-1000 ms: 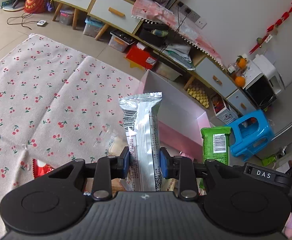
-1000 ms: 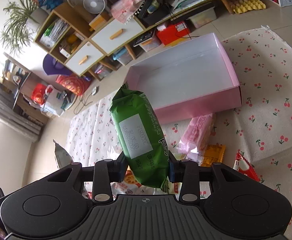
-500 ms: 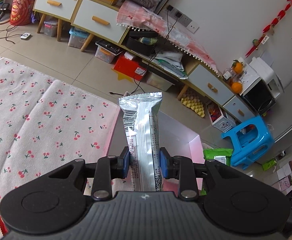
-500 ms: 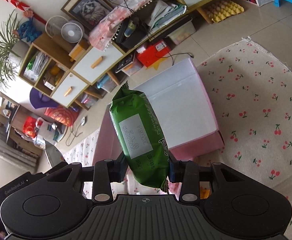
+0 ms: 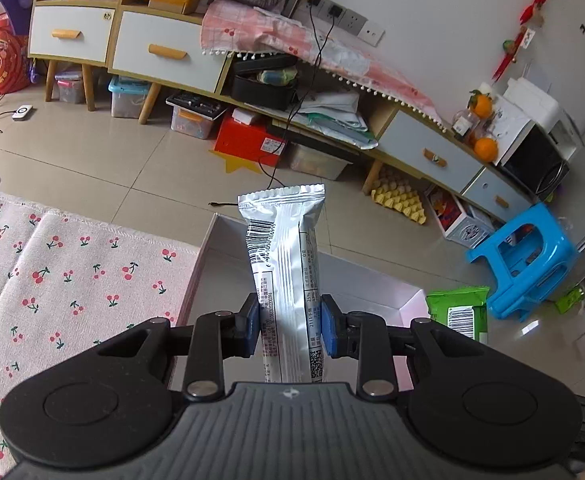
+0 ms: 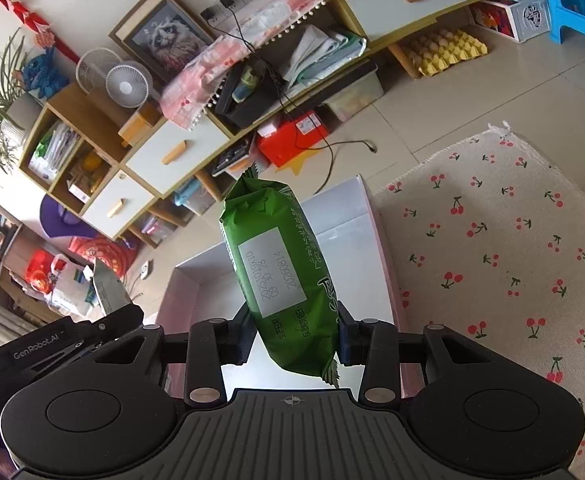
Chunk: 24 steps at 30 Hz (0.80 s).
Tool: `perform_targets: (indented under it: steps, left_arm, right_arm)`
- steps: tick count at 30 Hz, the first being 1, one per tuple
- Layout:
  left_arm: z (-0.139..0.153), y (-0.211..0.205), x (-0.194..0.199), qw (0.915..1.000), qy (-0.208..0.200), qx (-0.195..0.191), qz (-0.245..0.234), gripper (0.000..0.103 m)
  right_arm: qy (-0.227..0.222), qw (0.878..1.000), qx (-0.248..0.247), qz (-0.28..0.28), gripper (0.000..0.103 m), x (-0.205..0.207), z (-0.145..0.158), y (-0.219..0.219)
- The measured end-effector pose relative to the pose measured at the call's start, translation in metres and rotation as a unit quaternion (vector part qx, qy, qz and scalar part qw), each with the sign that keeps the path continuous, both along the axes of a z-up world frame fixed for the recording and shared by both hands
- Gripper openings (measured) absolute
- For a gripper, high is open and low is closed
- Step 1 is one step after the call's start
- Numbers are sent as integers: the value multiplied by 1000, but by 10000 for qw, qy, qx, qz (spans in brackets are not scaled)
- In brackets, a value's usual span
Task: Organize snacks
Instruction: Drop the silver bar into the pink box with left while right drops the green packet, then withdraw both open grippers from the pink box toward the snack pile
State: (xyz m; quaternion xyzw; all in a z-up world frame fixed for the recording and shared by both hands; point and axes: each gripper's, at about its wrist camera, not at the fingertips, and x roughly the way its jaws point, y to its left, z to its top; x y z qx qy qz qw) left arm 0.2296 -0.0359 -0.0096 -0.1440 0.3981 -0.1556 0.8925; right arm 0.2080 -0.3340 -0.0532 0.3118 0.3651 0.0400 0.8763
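The shallow pink cardboard box with a pale inner floor (image 5: 406, 304) lies on the floor directly under both grippers; whatever of its floor shows in either view holds nothing. Two snack packs are in view, both held in the air above it. The left gripper (image 5: 290, 330) is clamped on one long silver foil snack bar wrapper with a barcode (image 5: 282, 264), standing upright between its blue pads. The right gripper (image 6: 297, 342) is clamped on one plump green plastic snack packet with a white date label (image 6: 278, 268), tilted to the left over the box (image 6: 380, 280). One cream cloth printed with red cherries (image 5: 72, 276) lies against the box's sides. Beyond stands one blue plastic stool (image 5: 526, 256).
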Motion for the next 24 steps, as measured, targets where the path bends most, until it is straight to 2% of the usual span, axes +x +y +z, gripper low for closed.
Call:
perform_targets:
  steps: [6,9,10,11,13,18,24]
  left_arm:
    - [-8,-1,4,9997,83,205,-73,29]
    - [-6,-1,3,9997,6,239,-63,35]
    - [-5,0,2,9997,-5,248,-71,38]
    - [-5,-1,3,9996,1,255,-76,42]
    - [-4,0,1,9996,35,263,-84,47]
    - [-1,1,-6,9991,77,329,-253,48]
    - [10,6,-23,9982,148,391,-422,54]
  right_arm:
    - [119,9999,-20,55,40,9,-12,-1]
    - [185,9998,-24,47,41,10,-14,-1]
    - [164,9998,-25,53,44,10,-13,-2]
    - [137,9999,-19,54,52,9,-12,-2]
    - [102,9999,10,72,56,6,-9,-2]
    - [139,9994,-237,229,56,-2,4,4]
    - [251,9976,-522,369,56,-24,22,12]
